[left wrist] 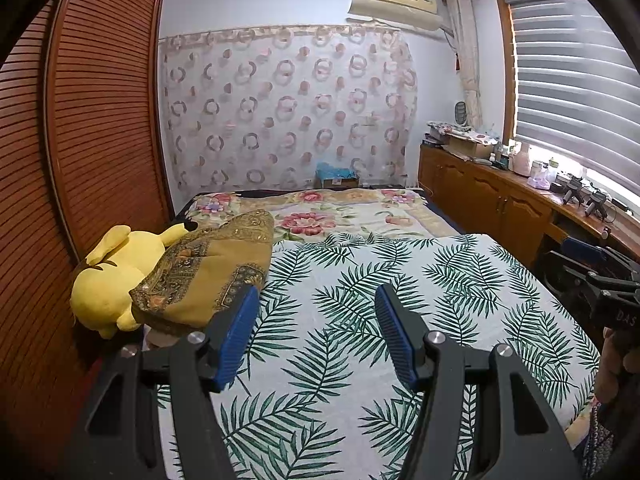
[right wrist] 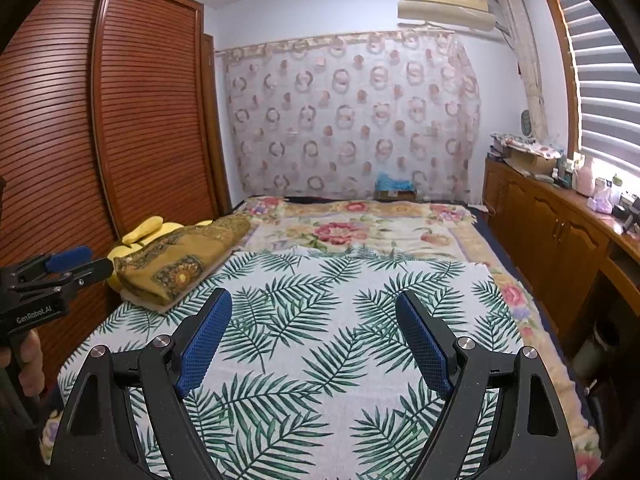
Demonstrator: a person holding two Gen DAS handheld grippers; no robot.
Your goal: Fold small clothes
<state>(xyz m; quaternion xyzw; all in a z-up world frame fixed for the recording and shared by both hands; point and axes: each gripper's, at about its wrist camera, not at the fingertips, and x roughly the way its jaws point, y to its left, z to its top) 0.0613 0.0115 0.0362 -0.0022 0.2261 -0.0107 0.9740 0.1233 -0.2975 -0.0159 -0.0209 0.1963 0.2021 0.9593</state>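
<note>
A white cotton sheet printed with green fern leaves (right wrist: 304, 320) covers the near bed, over a cream blanket with red flowers (right wrist: 340, 232). Beside it lie a mustard paisley folded cloth (left wrist: 208, 268) and a yellow plush toy (left wrist: 108, 276); the louvred wardrobe (right wrist: 80, 128) is reddish brown.

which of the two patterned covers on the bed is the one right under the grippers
The white cover with green fern leaves. It lies at the near end under both open grippers; the floral blanket with pink flowers lies beyond it.
</note>
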